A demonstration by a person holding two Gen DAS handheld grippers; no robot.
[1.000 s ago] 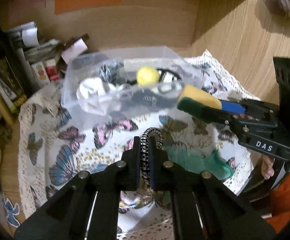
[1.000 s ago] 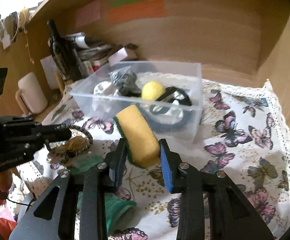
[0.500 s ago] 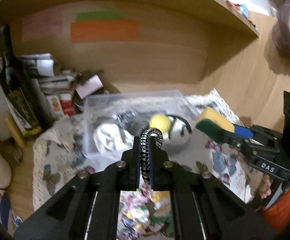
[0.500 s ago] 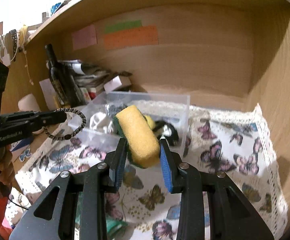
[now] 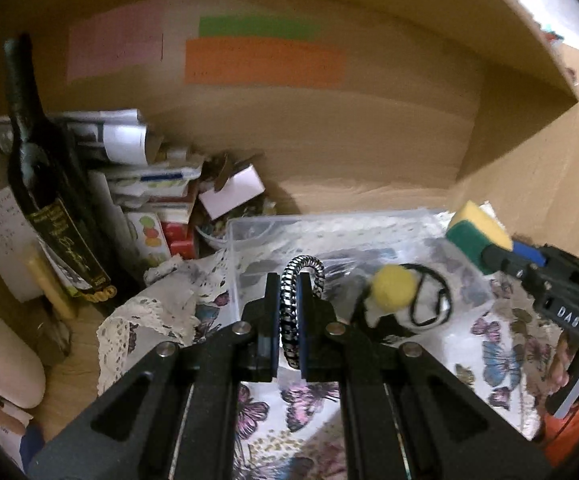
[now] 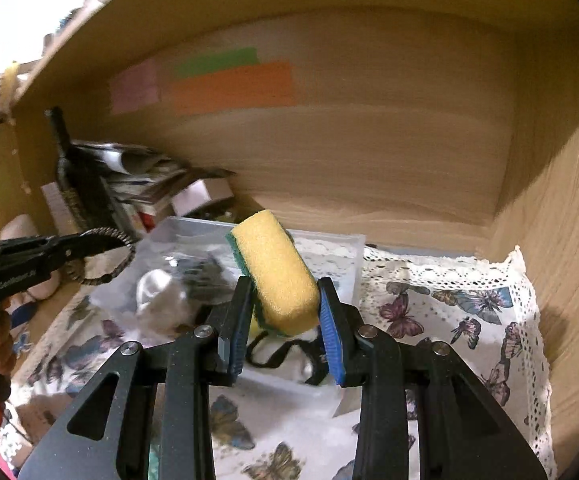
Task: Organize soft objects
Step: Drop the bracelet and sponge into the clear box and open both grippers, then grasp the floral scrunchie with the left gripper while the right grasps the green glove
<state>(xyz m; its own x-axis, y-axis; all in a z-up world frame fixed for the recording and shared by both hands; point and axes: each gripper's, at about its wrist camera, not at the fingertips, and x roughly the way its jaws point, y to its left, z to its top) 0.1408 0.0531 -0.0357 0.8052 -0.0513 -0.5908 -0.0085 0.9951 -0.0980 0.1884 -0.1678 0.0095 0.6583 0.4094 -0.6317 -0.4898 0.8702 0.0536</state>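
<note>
My left gripper [image 5: 288,322] is shut on a black-and-white braided hair band [image 5: 302,270] and holds it in the air over the near left part of the clear plastic box [image 5: 249,224]. My right gripper [image 6: 285,312] is shut on a yellow and green sponge [image 6: 275,276] and holds it above the box [image 6: 353,244]. The box holds a yellow ball [image 5: 393,286], a black cord [image 5: 429,300] and a white cloth [image 6: 161,292]. The sponge also shows at the right of the left wrist view [image 5: 475,228]. The hair band also shows at the left of the right wrist view [image 6: 101,256].
The box sits on a butterfly-print cloth with a lace edge [image 6: 469,312] inside a wooden shelf bay. A dark bottle [image 5: 45,184], papers and small cartons [image 5: 149,184] crowd the back left corner. The wooden side wall [image 6: 569,220] stands close on the right.
Both grippers have risen and moved forward toward the box, each keeping its load. The hair band and the sponge now hang over the box instead of over the cloth in front.
</note>
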